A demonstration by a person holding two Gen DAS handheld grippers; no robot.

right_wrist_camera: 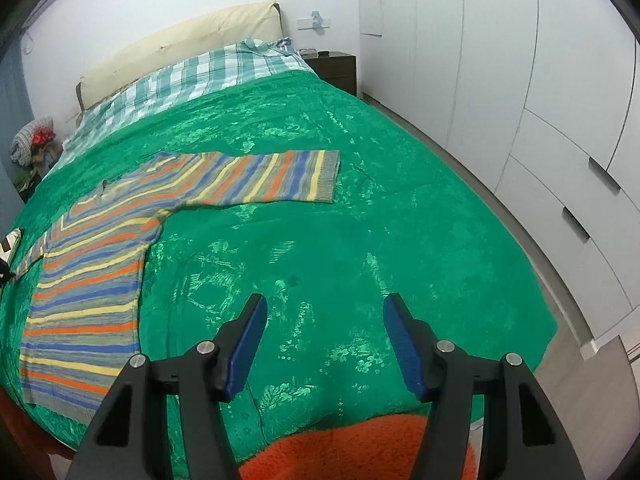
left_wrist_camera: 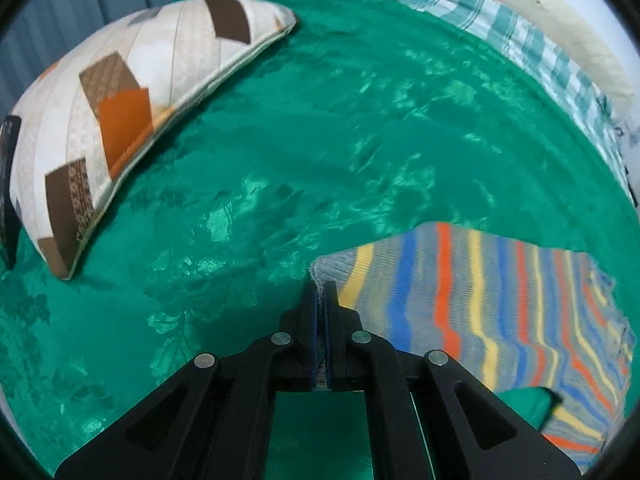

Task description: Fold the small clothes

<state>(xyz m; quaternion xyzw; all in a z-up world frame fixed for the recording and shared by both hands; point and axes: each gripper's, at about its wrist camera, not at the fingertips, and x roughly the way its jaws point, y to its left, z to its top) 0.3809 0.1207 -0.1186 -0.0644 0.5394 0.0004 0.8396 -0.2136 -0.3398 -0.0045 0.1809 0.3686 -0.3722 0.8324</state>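
Green bedspread (right_wrist_camera: pixel 360 200) carries a striped sweater (right_wrist_camera: pixel 92 280); left hand-held gripper (left_wrist_camera: pixel 320 286) pinches its sleeve cuff, right hand-held gripper (right_wrist_camera: pixel 325 304) gapes wide, holding nothing.

Left claw (left_wrist_camera: pixel 321 296) clamped on the grey ribbed cuff of a striped knit sweater (left_wrist_camera: pixel 492 300) (orange, blue, yellow bands), spread on a glossy green floral bedspread (left_wrist_camera: pixel 320 140). Beyond, at left, a cream patchwork pillow (left_wrist_camera: pixel 132 108).

Grey sweater (right_wrist_camera: pixel 92 276) striped orange, blue, yellow; shiny green floral bedspread (right_wrist_camera: pixel 360 220); teal-and-white checked sheet (right_wrist_camera: pixel 192 76).
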